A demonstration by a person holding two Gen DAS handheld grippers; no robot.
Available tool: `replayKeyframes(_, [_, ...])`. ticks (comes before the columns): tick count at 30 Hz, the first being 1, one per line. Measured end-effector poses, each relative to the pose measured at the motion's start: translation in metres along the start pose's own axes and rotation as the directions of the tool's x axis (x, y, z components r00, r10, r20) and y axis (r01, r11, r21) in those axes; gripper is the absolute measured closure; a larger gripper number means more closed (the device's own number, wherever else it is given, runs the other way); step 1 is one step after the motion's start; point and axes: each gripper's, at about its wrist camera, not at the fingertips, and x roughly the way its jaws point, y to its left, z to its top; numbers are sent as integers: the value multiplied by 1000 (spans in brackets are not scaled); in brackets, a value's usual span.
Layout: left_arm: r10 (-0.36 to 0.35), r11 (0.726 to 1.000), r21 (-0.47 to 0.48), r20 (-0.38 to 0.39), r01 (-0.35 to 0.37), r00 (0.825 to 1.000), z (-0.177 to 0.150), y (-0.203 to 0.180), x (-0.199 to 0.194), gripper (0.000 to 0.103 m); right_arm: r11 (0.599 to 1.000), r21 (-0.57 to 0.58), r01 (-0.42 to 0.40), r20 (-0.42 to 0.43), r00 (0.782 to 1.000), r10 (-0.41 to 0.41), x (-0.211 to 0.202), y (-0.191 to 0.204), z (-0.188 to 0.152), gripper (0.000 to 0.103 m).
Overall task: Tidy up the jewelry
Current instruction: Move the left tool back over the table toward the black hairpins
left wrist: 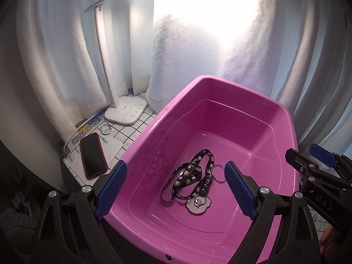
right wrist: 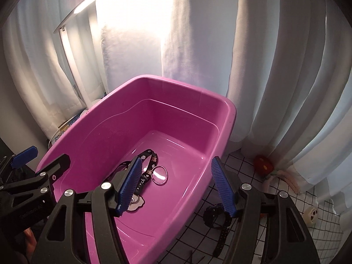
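Note:
A pink plastic bin stands on a checked cloth. In it lie a black printed lanyard with a flower-shaped charm and a metal ring. My left gripper is open and empty above the bin's near left part; it also shows at the left of the right wrist view. My right gripper is open and empty, straddling the bin's right wall; it shows at the right of the left wrist view. A black watch lies on the cloth under the right finger.
A white desk lamp, a dark phone and another metal ring sit left of the bin. A red plush toy and a small cream figure lie right of it. White curtains hang behind.

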Motion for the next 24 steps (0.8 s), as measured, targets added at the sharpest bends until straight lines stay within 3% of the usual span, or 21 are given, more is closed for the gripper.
replayKeyframes(6, [-79,996,31,5,79,997,-17,-39,-23,15,993,113,40,35,998,-44,-46,-60,-38,40])
replayKeyframes(10, [-147,986,73,-15,148,989,-32,-77,-33,14,976,182,115,18,993,-121,-79,-111,-72,40])
replayKeyframes(18, [-273,944,166,-85,284,958,-76,-161,-50,14,920,318,228,-69,974,-218,-123,-198,-160,38])
replayKeyframes(24, [-300,920,206,-171,332,938,-124,-209,-36,14,882,371,290,-205,952,-226,-109,-242,-233,37])
